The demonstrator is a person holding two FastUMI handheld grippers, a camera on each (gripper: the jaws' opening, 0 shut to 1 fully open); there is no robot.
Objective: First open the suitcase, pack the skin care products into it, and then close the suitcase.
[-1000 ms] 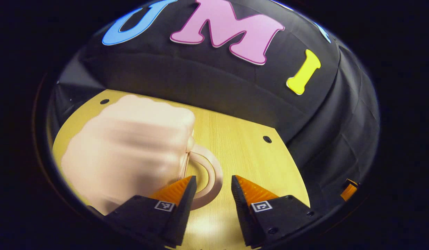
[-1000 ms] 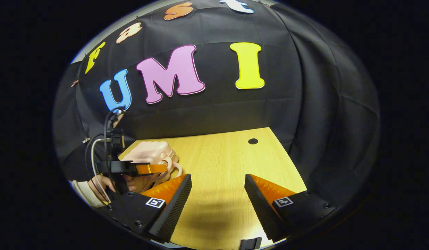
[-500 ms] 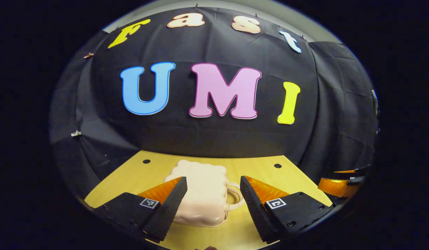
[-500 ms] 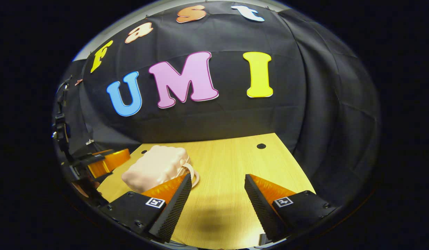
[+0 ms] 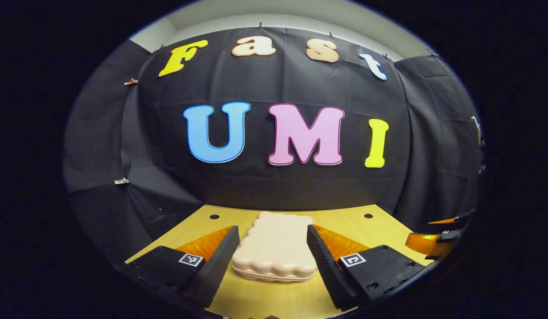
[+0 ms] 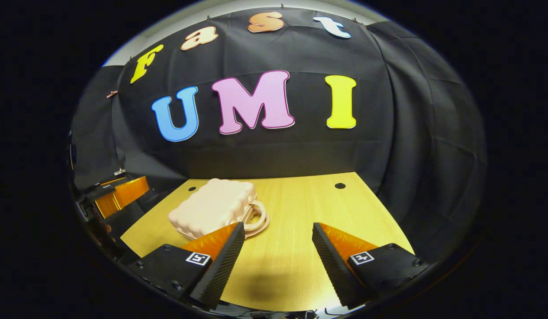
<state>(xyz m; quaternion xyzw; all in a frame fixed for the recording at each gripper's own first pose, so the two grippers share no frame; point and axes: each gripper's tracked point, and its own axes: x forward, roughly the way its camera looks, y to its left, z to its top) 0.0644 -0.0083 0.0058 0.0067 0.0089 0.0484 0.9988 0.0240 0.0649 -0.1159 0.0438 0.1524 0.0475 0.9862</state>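
Your left hand-held gripper point(image 5: 270, 239) stands spread wide, the closed pink suitcase point(image 5: 275, 247) low in the frame's centre between its fingers on the bench point(image 5: 345, 221). Your right hand-held gripper point(image 6: 277, 239) gapes empty; the suitcase lies lower left there.

Wooden table point(image 6: 300, 221), closed pink suitcase point(image 6: 214, 208) lying flat

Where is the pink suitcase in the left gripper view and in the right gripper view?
Left gripper view: the closed pink suitcase lies low at centre on the wooden table, seen between the left claw fingers.
Right gripper view: the suitcase lies left of centre, its handle facing right, beyond the right claw.
Shared landmark: the table's dark round hole.
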